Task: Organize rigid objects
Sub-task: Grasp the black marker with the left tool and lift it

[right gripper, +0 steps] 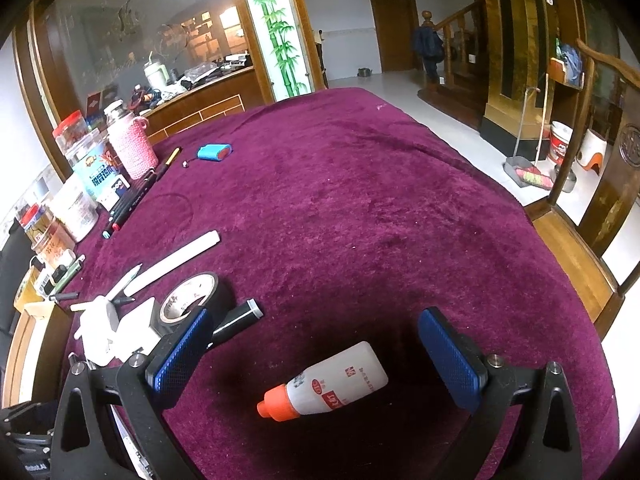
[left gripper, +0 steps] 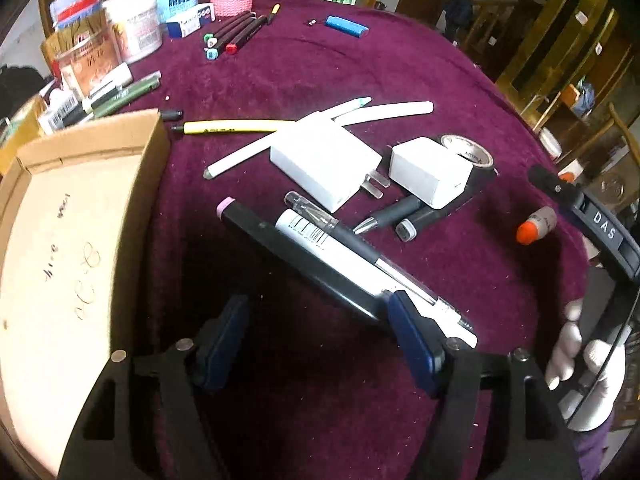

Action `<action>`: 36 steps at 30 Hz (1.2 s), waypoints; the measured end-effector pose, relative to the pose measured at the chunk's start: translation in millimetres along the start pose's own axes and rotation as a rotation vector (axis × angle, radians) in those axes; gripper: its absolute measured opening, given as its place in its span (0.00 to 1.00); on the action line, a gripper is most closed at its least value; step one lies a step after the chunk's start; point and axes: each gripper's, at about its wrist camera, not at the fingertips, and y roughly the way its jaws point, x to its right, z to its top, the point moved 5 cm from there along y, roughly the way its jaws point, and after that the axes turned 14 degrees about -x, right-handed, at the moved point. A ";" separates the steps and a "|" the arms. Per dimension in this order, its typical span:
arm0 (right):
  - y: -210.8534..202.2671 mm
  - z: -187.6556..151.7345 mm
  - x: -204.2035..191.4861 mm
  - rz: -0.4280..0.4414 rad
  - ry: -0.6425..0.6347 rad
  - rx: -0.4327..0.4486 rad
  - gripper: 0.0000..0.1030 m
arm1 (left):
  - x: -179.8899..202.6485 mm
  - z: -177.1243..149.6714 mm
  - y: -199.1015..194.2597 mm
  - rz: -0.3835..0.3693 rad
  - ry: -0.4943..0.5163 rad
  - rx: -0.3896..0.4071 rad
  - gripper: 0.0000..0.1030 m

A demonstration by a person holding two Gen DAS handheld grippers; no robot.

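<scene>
Home: wooden staircase, velvet-covered table

The cardboard box, cut off leftward, perhaps holds nothing.

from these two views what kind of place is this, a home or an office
Most likely a lived-in home, probably a dining or living room. A wooden staircase rises at the back, a broom and dustpan stand on the tiled floor, and the table wears a plush maroon tablecloth.
</scene>
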 end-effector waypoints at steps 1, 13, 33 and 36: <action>0.6 0.3 0.3 0.002 0.003 -0.001 0.99 | -1.1 -2.0 -2.1 0.017 0.009 -0.001 0.70; 2.7 -1.9 -1.8 0.027 0.002 -0.022 0.99 | -11.9 -12.2 -20.3 -0.018 -0.033 0.034 0.58; 7.2 -2.8 0.8 0.054 0.020 -0.050 0.99 | -41.3 -21.4 -17.2 0.035 -0.028 -0.004 0.67; 9.6 -2.9 0.2 0.045 0.016 -0.058 0.99 | -28.7 -1.6 -10.6 0.027 -0.045 0.040 0.68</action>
